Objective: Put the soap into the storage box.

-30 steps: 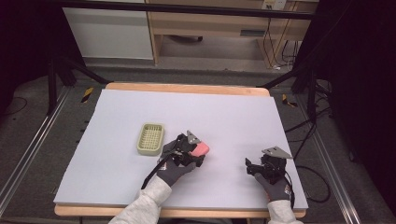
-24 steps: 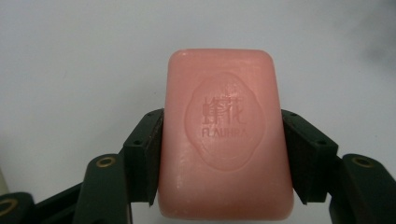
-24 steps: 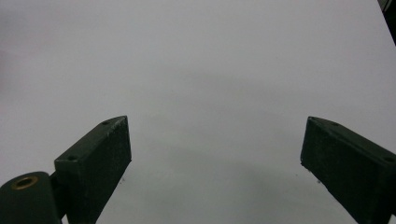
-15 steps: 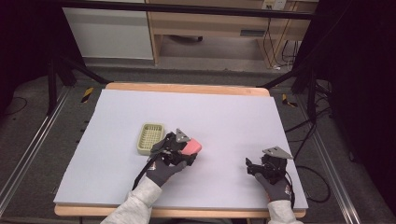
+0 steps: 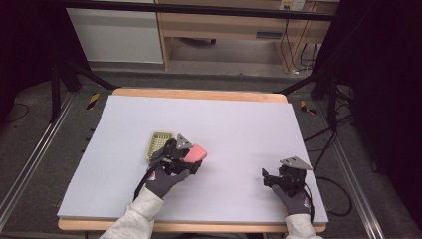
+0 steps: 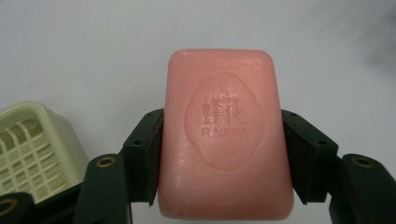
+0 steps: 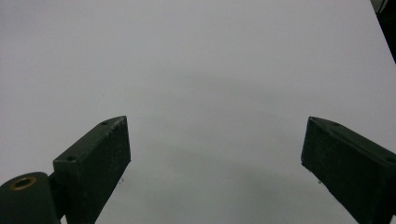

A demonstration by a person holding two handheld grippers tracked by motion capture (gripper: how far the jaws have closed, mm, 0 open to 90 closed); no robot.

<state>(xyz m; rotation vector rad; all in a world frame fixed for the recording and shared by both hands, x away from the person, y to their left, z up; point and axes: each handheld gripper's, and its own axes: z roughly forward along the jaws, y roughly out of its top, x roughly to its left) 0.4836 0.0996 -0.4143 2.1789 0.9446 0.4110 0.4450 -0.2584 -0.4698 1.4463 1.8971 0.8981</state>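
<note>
White tabletop [image 5: 239, 129], left gripper [image 6: 222, 135] jaws pinching pink soap [image 6: 225, 135] beside yellow dish [image 6: 32, 149]; right gripper [image 7: 215, 158] jaws spread.

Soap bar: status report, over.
Left gripper shut on soap, held beside the dish. Right gripper open, empty, over bare table. Nothing in the way.

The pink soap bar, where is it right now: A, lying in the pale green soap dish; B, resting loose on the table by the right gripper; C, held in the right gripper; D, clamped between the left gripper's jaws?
D: in the left gripper view both black jaws of the left gripper press on the sides of the pink soap bar, with the soap dish beside it.
</note>
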